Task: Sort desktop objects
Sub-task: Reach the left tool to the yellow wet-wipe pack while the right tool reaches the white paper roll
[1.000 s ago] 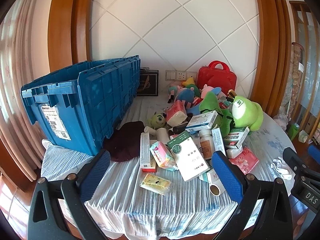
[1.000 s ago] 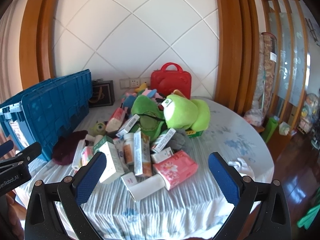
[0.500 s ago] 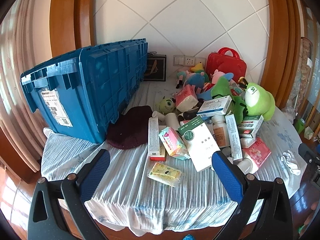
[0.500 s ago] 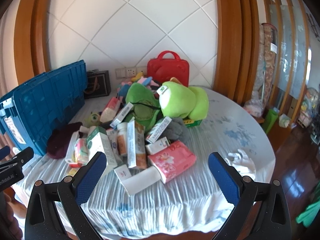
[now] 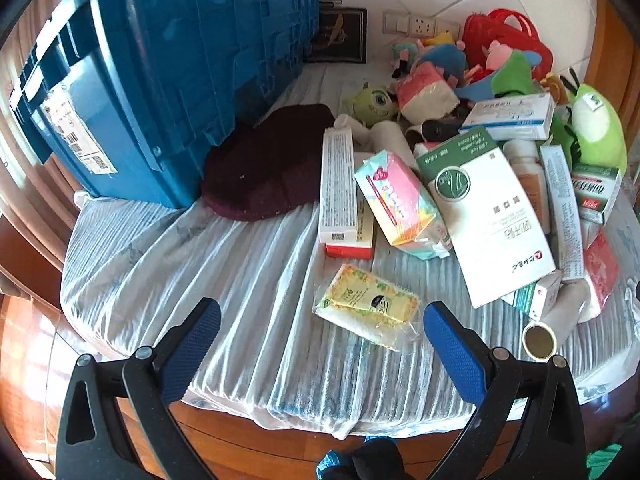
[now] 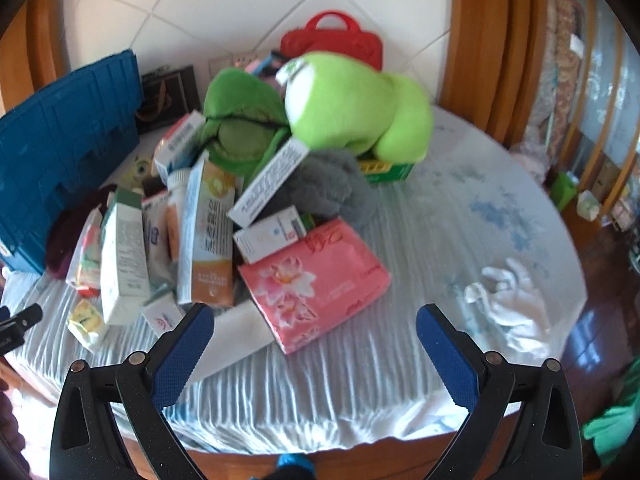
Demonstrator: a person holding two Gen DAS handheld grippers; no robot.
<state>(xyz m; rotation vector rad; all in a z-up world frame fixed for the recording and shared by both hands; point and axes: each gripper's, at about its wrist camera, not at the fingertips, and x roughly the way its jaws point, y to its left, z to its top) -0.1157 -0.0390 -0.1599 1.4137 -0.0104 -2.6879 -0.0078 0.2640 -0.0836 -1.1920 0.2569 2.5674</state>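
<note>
Left wrist view: left gripper (image 5: pixel 320 328) jaws wide open and empty, yellow tissue pack (image 5: pixel 366 306) just ahead, nearer the right-hand finger, long axis running slantwise across the gap. Right gripper (image 6: pixel 316 334) jaws wide, closing slightly, nothing between them; pink tissue pack (image 6: pixel 316 280) just ahead, angled. Blue crate (image 5: pixel 172 80) far left; left hand looks nearer it.

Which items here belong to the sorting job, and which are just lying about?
Job items:
- big blue plastic crate
- yellow tissue packet
- pink floral tissue pack
- white-and-green medicine box
- lime-green plush toy

Lying about:
- wall sockets
- framed dark picture
- green cloth on the floor
</note>
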